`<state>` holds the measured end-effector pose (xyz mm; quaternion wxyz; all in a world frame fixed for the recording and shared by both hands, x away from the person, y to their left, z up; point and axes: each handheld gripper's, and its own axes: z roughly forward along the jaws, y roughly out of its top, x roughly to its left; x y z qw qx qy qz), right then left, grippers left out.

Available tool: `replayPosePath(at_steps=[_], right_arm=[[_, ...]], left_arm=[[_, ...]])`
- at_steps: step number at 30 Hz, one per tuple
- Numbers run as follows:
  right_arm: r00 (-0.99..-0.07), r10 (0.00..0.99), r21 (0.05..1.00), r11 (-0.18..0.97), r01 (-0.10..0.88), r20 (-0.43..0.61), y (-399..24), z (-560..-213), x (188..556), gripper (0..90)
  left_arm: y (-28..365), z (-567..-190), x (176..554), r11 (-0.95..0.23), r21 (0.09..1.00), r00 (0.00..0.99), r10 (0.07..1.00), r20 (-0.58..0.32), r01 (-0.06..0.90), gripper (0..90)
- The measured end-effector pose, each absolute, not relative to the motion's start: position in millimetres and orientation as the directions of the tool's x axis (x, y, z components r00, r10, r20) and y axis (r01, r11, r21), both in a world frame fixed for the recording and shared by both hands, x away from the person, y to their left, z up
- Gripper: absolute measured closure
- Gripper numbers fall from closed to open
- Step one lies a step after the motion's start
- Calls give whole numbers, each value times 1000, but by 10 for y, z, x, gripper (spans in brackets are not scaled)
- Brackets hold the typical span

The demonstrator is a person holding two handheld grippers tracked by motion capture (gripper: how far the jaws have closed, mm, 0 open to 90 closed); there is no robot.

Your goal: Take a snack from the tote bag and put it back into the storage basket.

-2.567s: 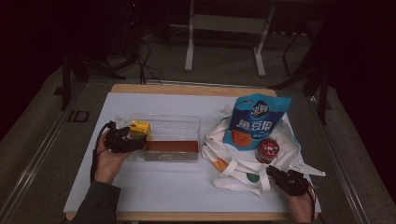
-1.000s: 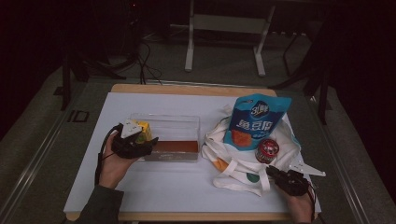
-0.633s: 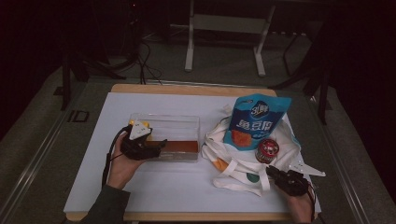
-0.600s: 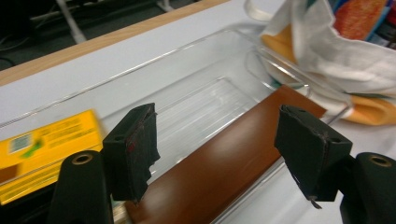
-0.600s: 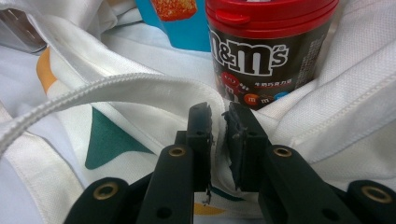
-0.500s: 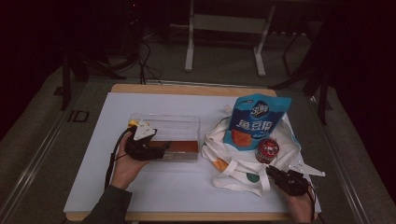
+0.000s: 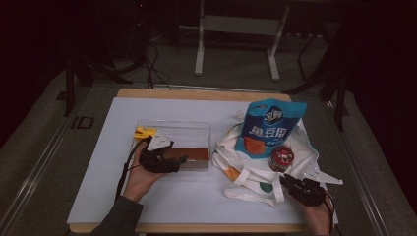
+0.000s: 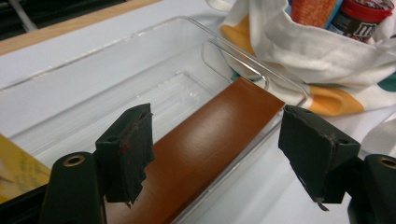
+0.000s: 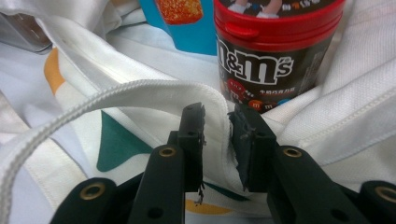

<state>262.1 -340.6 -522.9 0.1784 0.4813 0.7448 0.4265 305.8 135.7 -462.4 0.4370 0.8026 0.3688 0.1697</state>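
A clear plastic box (image 7: pixel 172 129) (image 8: pixel 93 79) lies on the white mat, with a flat brown bar (image 7: pixel 195 154) (image 8: pixel 210 140) along its near wall. My left gripper (image 7: pixel 179 160) (image 8: pixel 222 158) hovers over that bar. Its jaws have just been opening and stand wide on either side of the bar without touching it. A yellow packet (image 7: pixel 144 132) (image 8: pixel 14 170) rests in the box's left end. My right gripper (image 7: pixel 287 181) (image 9: pixel 215 126) is at the near rim of the white tote bag (image 7: pixel 255 172) (image 9: pixel 327 116). Its jaws have just been opening, and a fold of the bag's cloth stands loosely between them.
On the bag lie a blue snack pouch (image 7: pixel 268 130) (image 9: pixel 187 28) and a red-lidded M&M's can (image 7: pixel 281 158) (image 9: pixel 271 51), just beyond my right gripper. The white mat (image 7: pixel 196 105) covers a wooden table. Metal stand legs (image 7: pixel 199 49) rise behind the table.
My left hand has slid right along the box's near side, away from the yellow packet and over the brown bar. The right hand has stayed at the bag's rim.
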Motion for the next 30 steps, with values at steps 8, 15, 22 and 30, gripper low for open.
replayPosePath(at_steps=[8,15,22,30], right_arm=[[-489,861,820,175,545,141,-3399,-5119,2590,729],[-505,852,826,183,532,136,-3429,-5034,2566,713],[-515,846,819,197,539,135,-3496,-4971,2535,681],[-513,845,832,173,528,150,-3568,-4907,2509,676]], left_arm=[[1255,-4682,3035,-377,815,703,709,-52,441,243],[1198,-4739,3018,-385,814,734,676,-71,434,209],[1143,-4744,2977,-401,822,760,647,-59,404,203],[1134,-4743,2925,-392,845,784,619,-50,363,345]])
